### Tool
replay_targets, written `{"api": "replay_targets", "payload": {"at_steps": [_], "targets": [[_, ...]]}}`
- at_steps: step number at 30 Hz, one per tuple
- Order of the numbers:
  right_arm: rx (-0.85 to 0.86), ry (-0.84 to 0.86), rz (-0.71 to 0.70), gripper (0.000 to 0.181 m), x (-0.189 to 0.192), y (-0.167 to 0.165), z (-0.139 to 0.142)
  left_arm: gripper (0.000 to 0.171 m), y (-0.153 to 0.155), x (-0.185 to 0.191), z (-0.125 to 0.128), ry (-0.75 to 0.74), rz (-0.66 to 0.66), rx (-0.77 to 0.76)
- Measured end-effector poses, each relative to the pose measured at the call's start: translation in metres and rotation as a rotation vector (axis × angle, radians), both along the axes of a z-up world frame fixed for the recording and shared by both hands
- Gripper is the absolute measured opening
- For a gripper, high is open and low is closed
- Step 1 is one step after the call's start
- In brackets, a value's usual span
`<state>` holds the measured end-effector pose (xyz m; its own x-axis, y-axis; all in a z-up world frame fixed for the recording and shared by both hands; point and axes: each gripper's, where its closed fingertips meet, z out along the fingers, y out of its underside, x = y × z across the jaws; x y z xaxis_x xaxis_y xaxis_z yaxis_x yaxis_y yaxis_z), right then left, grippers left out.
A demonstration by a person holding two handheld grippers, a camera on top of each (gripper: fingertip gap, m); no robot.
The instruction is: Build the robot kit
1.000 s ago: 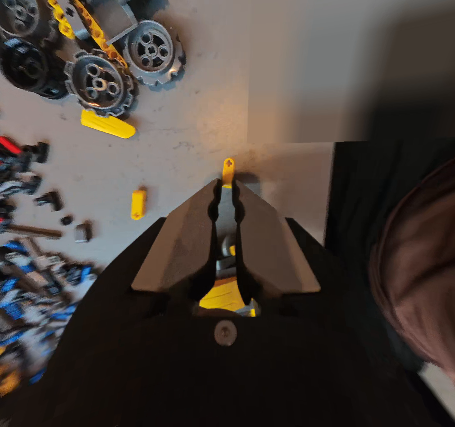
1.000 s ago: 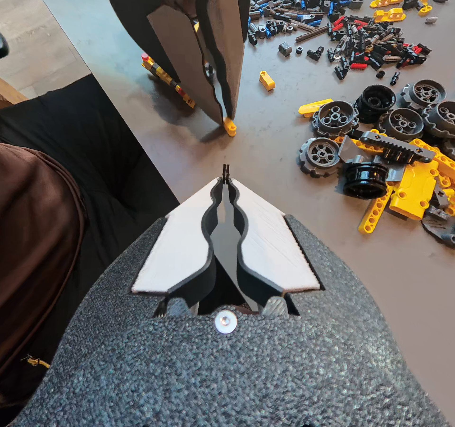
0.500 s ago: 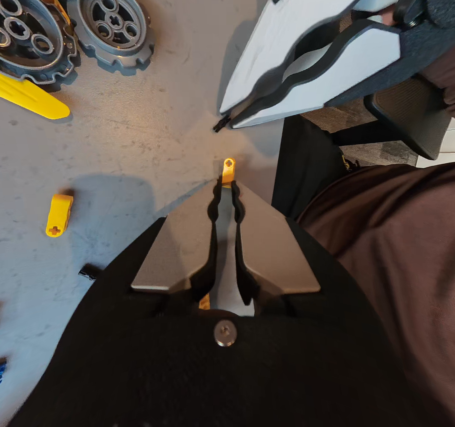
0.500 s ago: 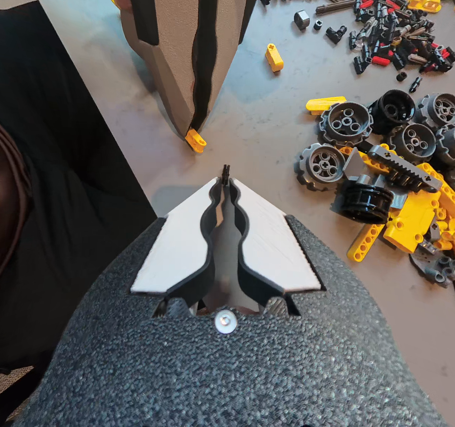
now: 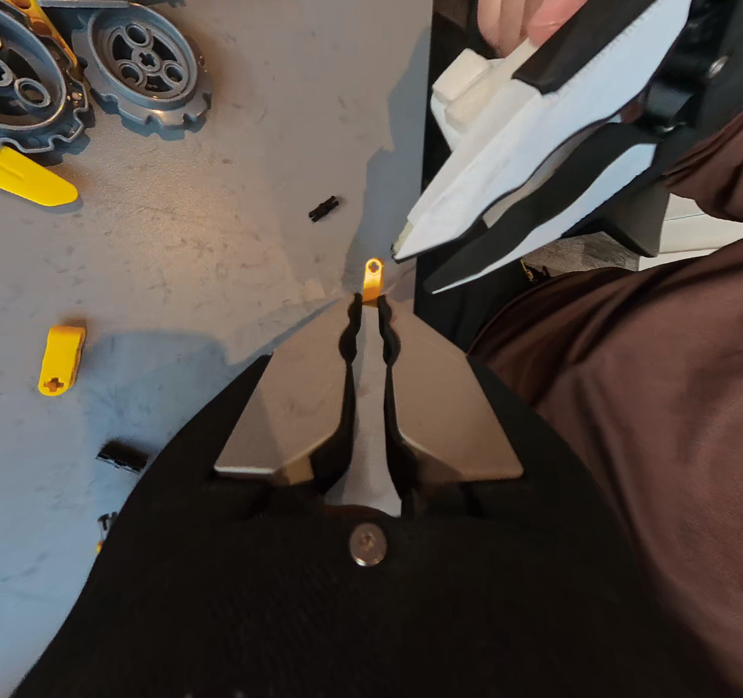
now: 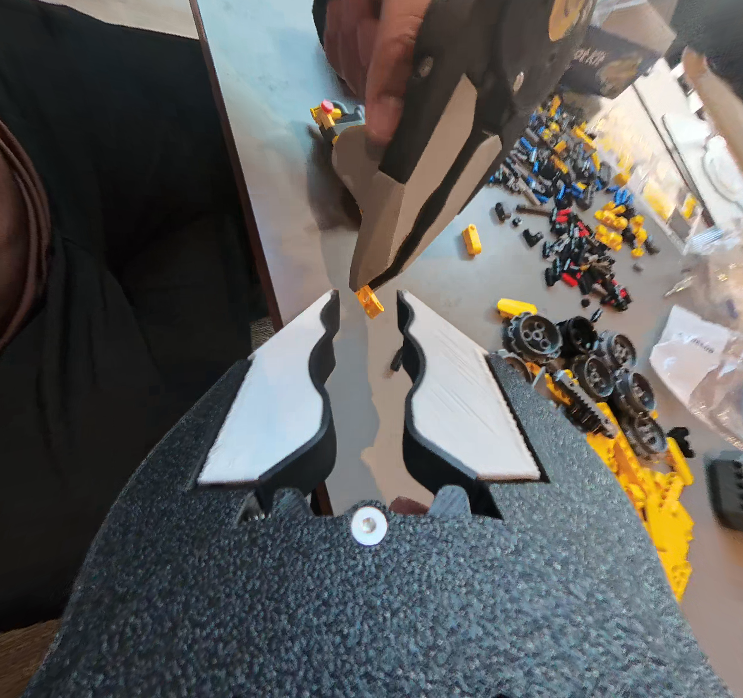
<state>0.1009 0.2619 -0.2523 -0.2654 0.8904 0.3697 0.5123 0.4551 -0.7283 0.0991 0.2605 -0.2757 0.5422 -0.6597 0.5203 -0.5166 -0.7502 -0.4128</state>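
Note:
My left gripper [image 5: 370, 297] is shut on a small orange-yellow connector piece [image 5: 373, 278] and holds it above the grey table near its edge. In the right wrist view the left gripper [image 6: 360, 286] comes in from above with the piece [image 6: 370, 302] at its tip. My right gripper [image 6: 368, 300] is open and empty, its two fingertips on either side of that piece without touching it. It also shows in the left wrist view [image 5: 414, 272] at the upper right. A small black pin [image 5: 323, 209] lies loose on the table; it also shows in the right wrist view [image 6: 397, 359].
Grey toothed wheels [image 5: 146, 71] and a yellow panel [image 5: 36, 182] lie at the left, a yellow connector [image 5: 62, 359] nearer. Wheels and yellow beams [image 6: 583, 377] and a heap of small parts [image 6: 583, 244] lie to the right, with plastic bags [image 6: 703, 357]. The table edge [image 6: 241, 196] and a person's lap are at the left. Both grippers' tips are close together, under 4 cm apart.
My right gripper has opened and the black pin it held now lies on the table. The two grippers have come closer, with the yellow piece now between the right fingertips.

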Motion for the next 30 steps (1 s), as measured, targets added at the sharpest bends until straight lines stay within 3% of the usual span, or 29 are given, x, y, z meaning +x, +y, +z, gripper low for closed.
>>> {"api": "replay_targets", "payload": {"at_steps": [8,13,17,20,30], "targets": [[0.095,0.015,0.044,0.03,-0.008,-0.016,0.004,0.005,-0.011,0.008,0.012,-0.078,-0.015,-0.019],[0.133,0.028,0.007,0.023,-0.009,-0.011,0.005,0.005,-0.011,0.01,0.009,-0.067,0.004,0.002],[0.154,0.035,-0.003,0.033,-0.009,-0.01,0.007,0.005,-0.012,0.011,0.007,-0.082,0.015,-0.009],[0.181,0.015,0.037,0.022,-0.009,-0.016,0.003,0.005,-0.014,0.011,0.007,-0.083,0.009,-0.009],[0.218,-0.029,0.052,0.019,-0.014,-0.013,0.006,0.005,-0.015,0.0,0.01,-0.127,0.017,-0.002]]}}
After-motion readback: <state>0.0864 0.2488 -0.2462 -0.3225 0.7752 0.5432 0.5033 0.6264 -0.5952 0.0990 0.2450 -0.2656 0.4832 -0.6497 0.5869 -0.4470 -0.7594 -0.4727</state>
